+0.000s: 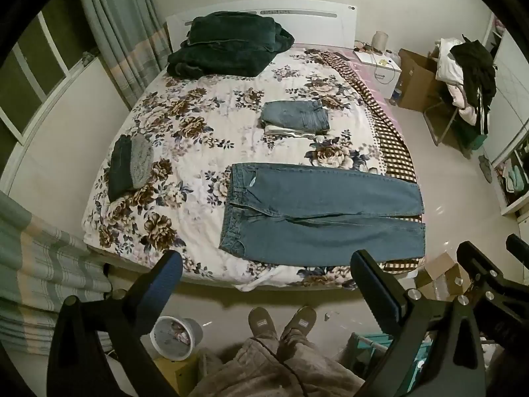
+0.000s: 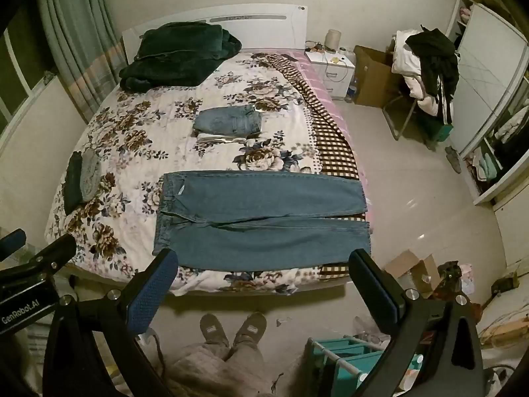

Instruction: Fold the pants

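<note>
A pair of blue denim pants [image 1: 317, 211] is spread flat across the near part of a bed covered by a white quilt with brown and blue flowers [image 1: 185, 125]. The waistband is turned toward the middle of the bed's near edge, and both legs run toward the right edge, where the cuffs reach it over a brown-and-cream checked blanket [image 1: 390, 132]. The lower leg lies just beside the near edge.

Open quilt is seen left of the waistband, between it and a dark folded garment with a grey knitted piece [image 1: 130, 168] near the left edge. Toward the middle of the bed, well apart from the pants, one small stack of folded clothes [image 1: 296, 119] is placed, denim on top of something white. A dark green plush blanket [image 1: 224, 46] is heaped at the far left corner by the white headboard.

Bare pale floor is visible along the right edge and the near edge, where two slippered feet [image 2: 233, 329] stand.

A white bucket [image 1: 177, 337] on the floor holds contents that cannot be made out.

The left gripper [image 1: 266, 264] and right gripper [image 2: 263, 263] are held above the near edge, each with jaws wide apart and nothing between them.
</note>
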The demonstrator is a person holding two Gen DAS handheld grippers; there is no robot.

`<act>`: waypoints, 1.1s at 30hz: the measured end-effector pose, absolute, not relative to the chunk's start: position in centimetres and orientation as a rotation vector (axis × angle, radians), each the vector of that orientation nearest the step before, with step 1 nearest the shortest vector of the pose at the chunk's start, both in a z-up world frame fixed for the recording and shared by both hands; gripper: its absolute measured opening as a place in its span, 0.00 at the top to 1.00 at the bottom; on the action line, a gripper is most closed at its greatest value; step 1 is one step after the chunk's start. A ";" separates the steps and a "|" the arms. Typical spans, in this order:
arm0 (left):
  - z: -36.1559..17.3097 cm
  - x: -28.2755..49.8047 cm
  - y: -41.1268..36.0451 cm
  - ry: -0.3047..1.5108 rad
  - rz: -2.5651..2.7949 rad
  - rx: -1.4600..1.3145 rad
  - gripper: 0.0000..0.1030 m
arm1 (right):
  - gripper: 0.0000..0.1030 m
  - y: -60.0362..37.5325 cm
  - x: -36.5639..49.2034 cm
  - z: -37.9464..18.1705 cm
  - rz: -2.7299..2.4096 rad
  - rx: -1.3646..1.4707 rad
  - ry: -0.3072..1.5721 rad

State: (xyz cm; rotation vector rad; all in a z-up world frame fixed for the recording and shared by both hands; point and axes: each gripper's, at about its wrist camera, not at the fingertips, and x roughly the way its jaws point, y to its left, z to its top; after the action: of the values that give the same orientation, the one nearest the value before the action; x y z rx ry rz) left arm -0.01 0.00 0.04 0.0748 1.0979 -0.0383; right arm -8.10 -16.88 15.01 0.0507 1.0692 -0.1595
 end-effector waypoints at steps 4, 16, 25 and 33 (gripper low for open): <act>0.0 0.0 0.0 1.096 -0.041 0.075 0.00 | 0.00 -16.9 -8.1 15.0 -0.164 0.046 1.070; 0.0 0.0 -0.1 1.093 -0.039 0.079 0.00 | 0.00 -16.7 -7.9 14.9 -0.164 0.048 1.069; 0.6 0.3 -0.4 1.098 -0.042 0.084 0.00 | 0.00 -16.6 -7.7 14.7 -0.162 0.048 1.075; 0.6 0.7 -1.1 1.098 -0.040 0.082 0.00 | 0.00 -16.7 -7.4 14.7 -0.161 0.049 1.077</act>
State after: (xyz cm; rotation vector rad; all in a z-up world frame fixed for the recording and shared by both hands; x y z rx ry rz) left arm 0.67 -1.06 0.59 0.0824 1.0979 -0.0404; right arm -7.39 -16.71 14.71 0.0488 1.0773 -0.1609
